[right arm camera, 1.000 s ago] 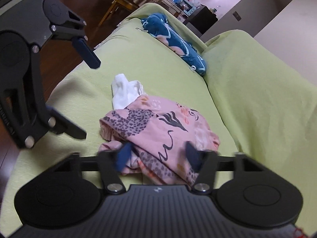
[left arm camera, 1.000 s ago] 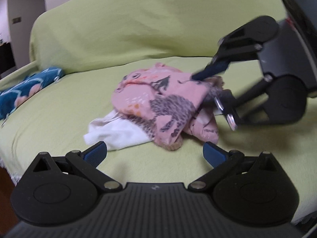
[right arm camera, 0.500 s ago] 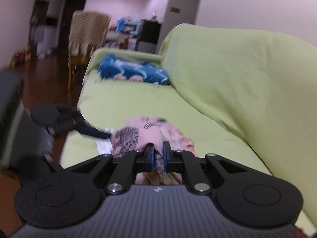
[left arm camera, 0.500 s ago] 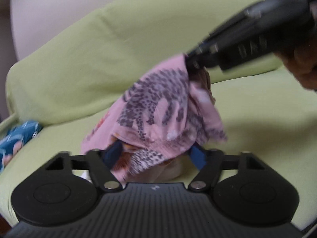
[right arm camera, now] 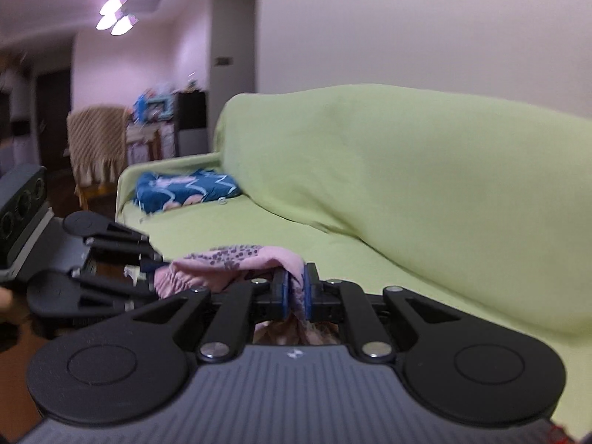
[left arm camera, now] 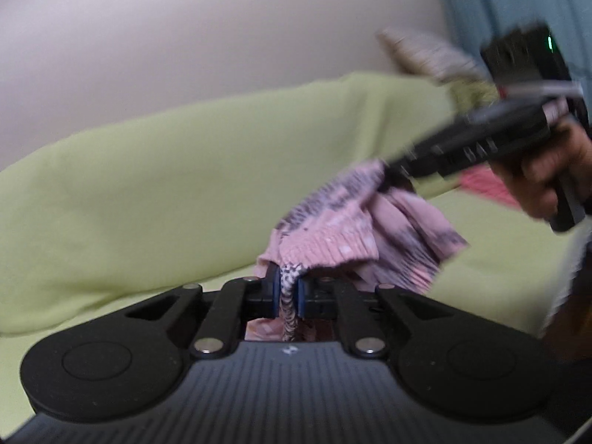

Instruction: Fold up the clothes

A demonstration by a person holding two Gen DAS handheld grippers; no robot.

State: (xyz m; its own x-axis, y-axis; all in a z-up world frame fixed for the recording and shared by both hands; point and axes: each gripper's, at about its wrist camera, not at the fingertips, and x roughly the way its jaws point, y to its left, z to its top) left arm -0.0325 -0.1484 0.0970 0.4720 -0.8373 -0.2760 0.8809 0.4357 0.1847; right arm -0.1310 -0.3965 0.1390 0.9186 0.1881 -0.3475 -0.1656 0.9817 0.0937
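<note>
A pink garment with dark leopard spots [left arm camera: 333, 229] hangs in the air over the green-covered sofa [left arm camera: 185, 185], stretched between both grippers. My left gripper [left arm camera: 289, 285] is shut on one bunched edge, which sticks up between its blue pads. Up and to the right, my right gripper [left arm camera: 388, 174] pinches another part of the cloth, with a hand [left arm camera: 547, 181] on its handle. In the right wrist view the right gripper [right arm camera: 295, 288] is shut on a pink fold, and the garment [right arm camera: 236, 259] runs left to the left gripper [right arm camera: 150, 261].
A blue patterned cloth [right arm camera: 185, 188] lies at the far end of the sofa seat [right arm camera: 259, 229]. Beyond it stand a chair draped with a brown throw [right arm camera: 98, 140] and cluttered shelves. The sofa back [right arm camera: 407, 185] rises on the right. Something red [left arm camera: 481, 185] lies behind the right gripper.
The left gripper went from wide open to shut on the pink garment. Both grippers rose and lifted the garment off the seat; the white cloth stayed below, out of view.
</note>
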